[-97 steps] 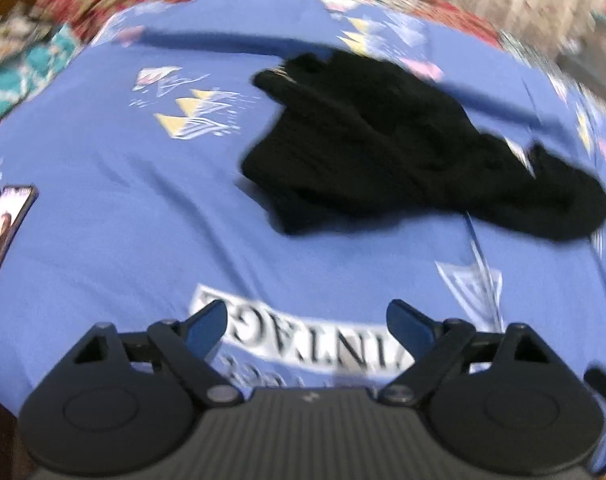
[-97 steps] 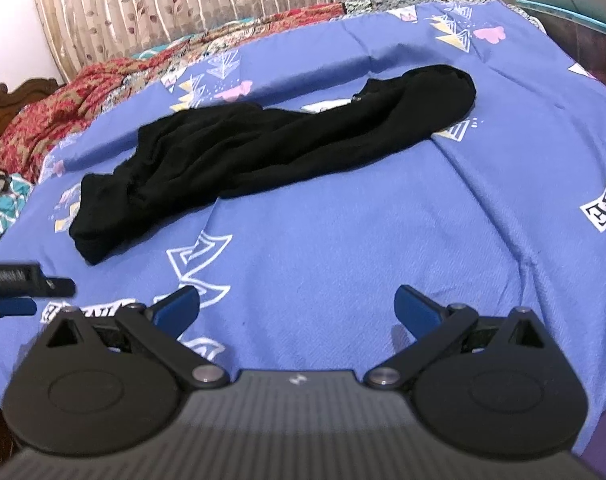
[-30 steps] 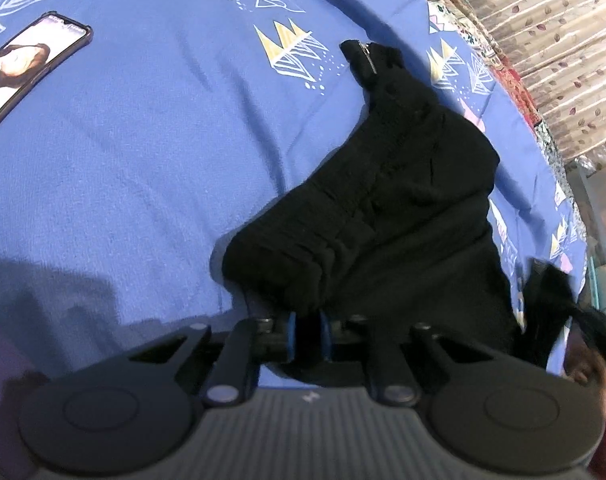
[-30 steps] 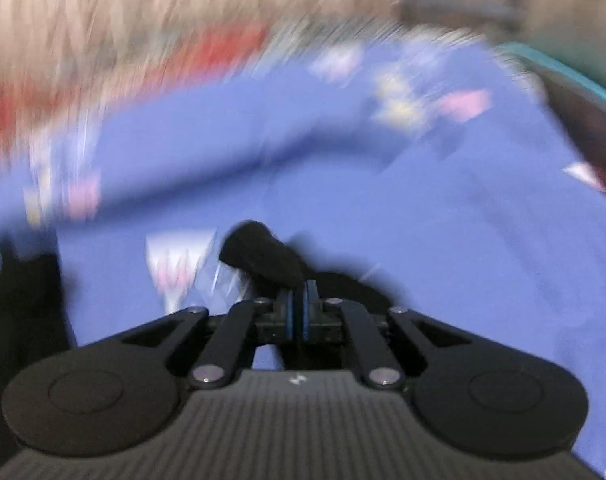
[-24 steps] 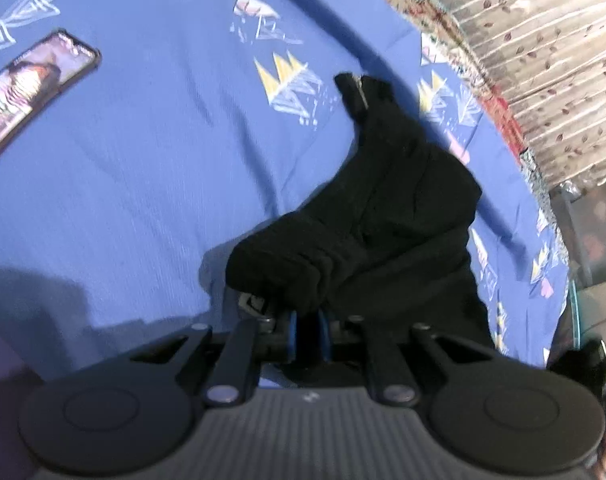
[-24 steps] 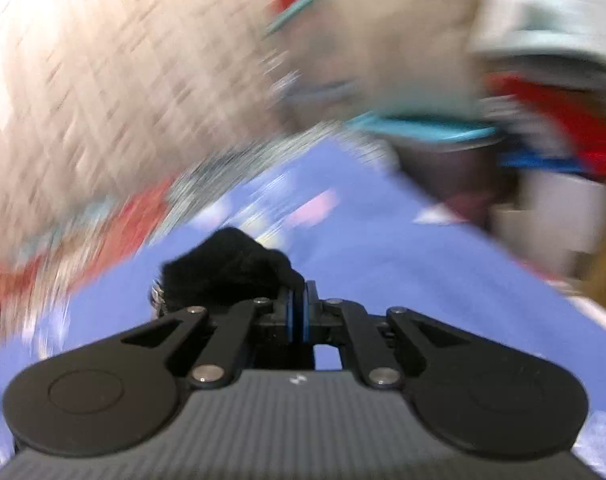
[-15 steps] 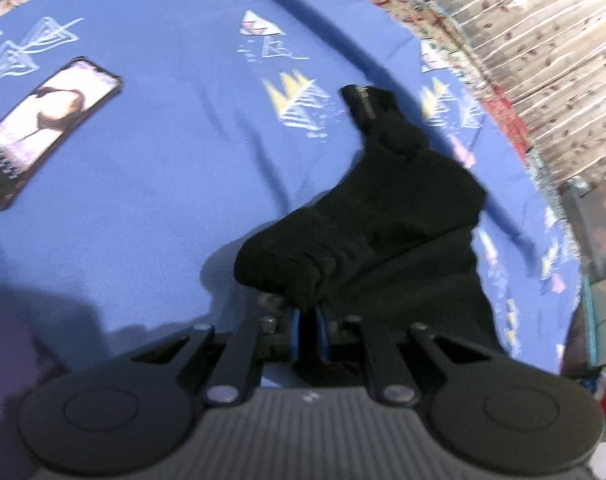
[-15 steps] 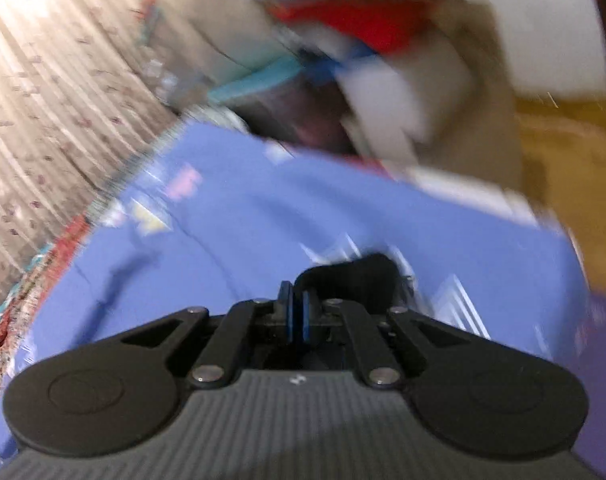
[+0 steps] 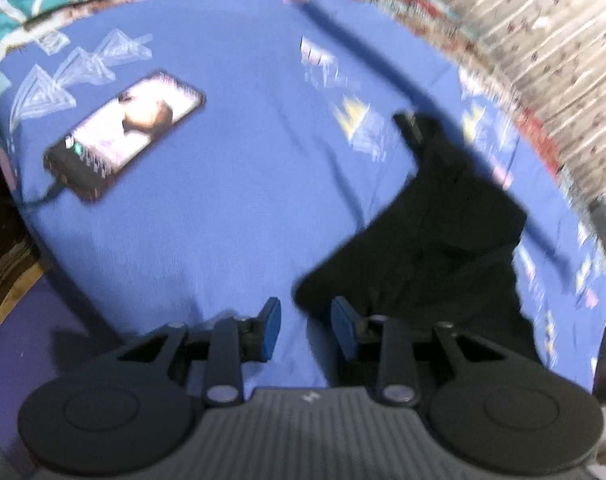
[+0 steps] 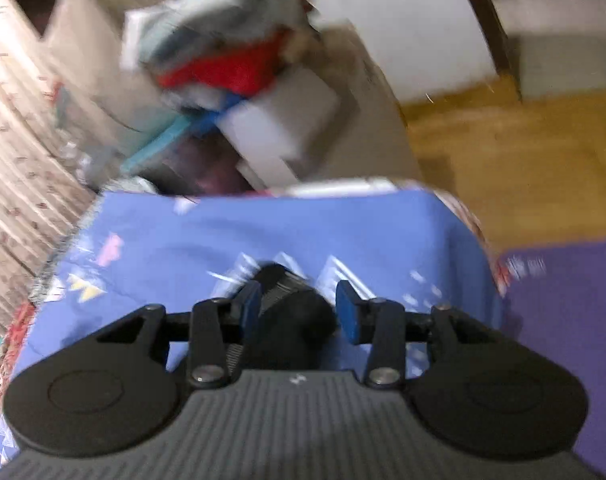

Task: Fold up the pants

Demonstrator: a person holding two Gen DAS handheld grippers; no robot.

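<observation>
A: Left tongs [image 9: 306, 330] are opening; blue pads [image 9: 271, 326] are standing apart with bare blue sheet [image 9: 231, 184] showing in the gap. Nothing is sitting between them.

B: Where are the pants relative to them?

A: Black pants [image 9: 435, 240] are lying on the sheet just ahead and to the right of the left tongs. Their nearest bunched edge is sitting right beside the right-hand pad; contact cannot be judged through the blur. From there the cloth is running away toward the far right of the bed, ending in a narrow tip.

B: And the right tongs?

A: Right tongs [image 10: 299, 310] are opening too. A dark fold of the pants [image 10: 291, 316] is sitting between the pads. The left pad [image 10: 249, 308] is lying against the cloth; the other pad is standing clear of it, so nothing is being pinched.

B: Surroundings?

A: A phone [image 9: 123, 136] with a lit screen is lying on the sheet, well apart from the pants, far left in the left view, a cable trailing from its near end. A beige patterned curtain [image 9: 543, 52] is hanging behind the bed. In the right view, the bed's corner is giving way to a wooden floor [image 10: 503, 160] and a purple mat [image 10: 575, 320], with a blurred pile of clutter [image 10: 239, 60] beyond the bed.
</observation>
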